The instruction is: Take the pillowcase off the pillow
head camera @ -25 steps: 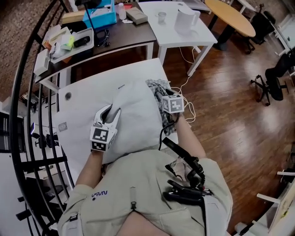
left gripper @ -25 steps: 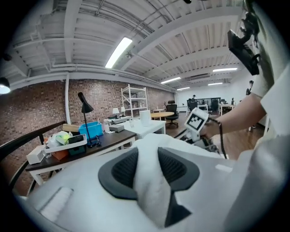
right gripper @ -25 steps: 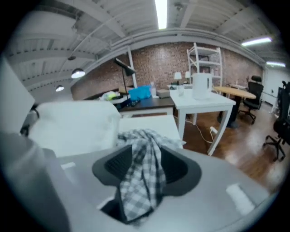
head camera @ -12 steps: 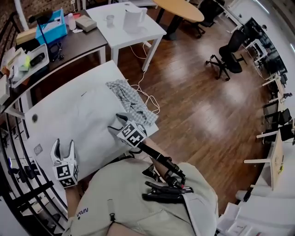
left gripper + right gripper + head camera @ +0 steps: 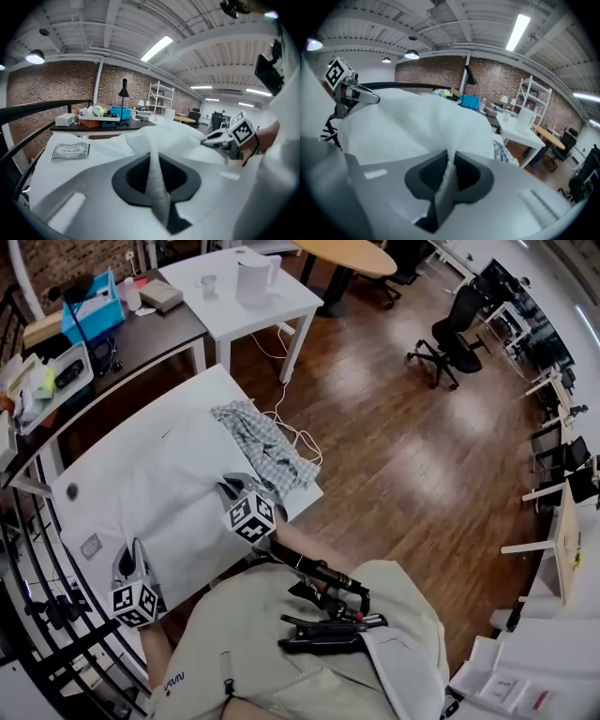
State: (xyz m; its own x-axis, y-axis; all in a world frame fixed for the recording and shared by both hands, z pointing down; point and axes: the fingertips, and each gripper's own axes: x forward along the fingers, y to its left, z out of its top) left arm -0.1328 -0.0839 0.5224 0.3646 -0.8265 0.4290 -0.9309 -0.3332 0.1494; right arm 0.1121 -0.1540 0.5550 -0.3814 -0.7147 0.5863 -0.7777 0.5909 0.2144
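A grey checked cloth (image 5: 267, 451) lies crumpled at the right edge of the white tabletop (image 5: 103, 460), partly hanging over it. Beside that edge a white cable (image 5: 286, 427) trails on the wooden floor. A white square table (image 5: 281, 307) carries a white cylindrical jug (image 5: 255, 279) near its far edge and a small cup (image 5: 208, 284) at its left. A blue open box (image 5: 94, 301) stands on the dark brown desk (image 5: 159, 334). A black swivel chair (image 5: 450, 338) stands well apart, on the floor to the right.
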